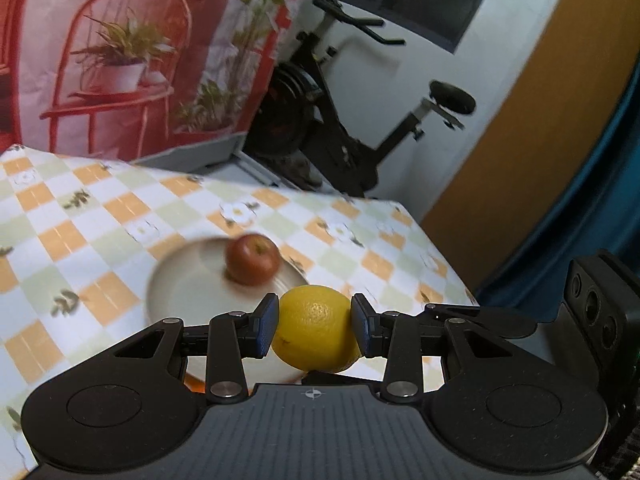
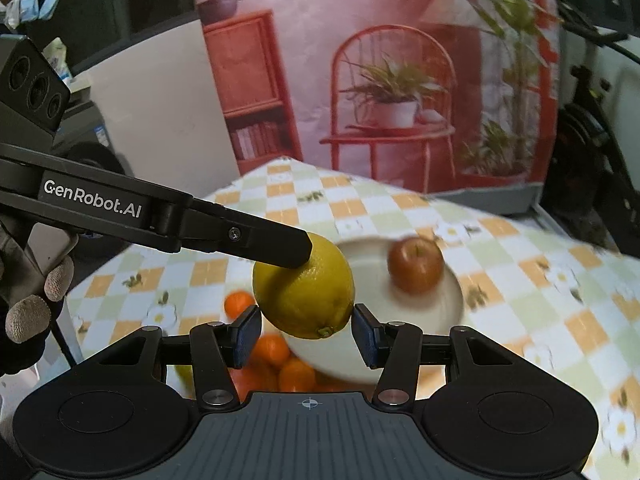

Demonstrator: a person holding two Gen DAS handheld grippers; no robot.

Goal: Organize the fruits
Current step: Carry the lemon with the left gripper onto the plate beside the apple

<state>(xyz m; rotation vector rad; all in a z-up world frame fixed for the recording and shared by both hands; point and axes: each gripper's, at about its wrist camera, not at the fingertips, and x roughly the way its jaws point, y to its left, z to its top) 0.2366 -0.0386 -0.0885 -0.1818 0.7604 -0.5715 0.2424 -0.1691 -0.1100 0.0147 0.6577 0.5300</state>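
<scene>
My left gripper (image 1: 315, 326) is shut on a yellow lemon (image 1: 316, 328) and holds it above the near rim of a beige plate (image 1: 188, 284). A red apple (image 1: 253, 258) lies on that plate. In the right wrist view the left gripper's finger (image 2: 276, 246) reaches in from the left and presses on the lemon (image 2: 304, 292). My right gripper (image 2: 306, 334) is open and empty, its pads apart just below and either side of the lemon. Several oranges (image 2: 272, 350) lie below, by the plate (image 2: 452, 300) with the apple (image 2: 416, 266).
The table wears a checked orange, green and white cloth (image 1: 92, 232). A printed backdrop (image 1: 132, 52) stands at its far edge. An exercise bike (image 1: 340, 120) stands beyond the table. The table's right edge (image 1: 440, 248) drops off near the left gripper.
</scene>
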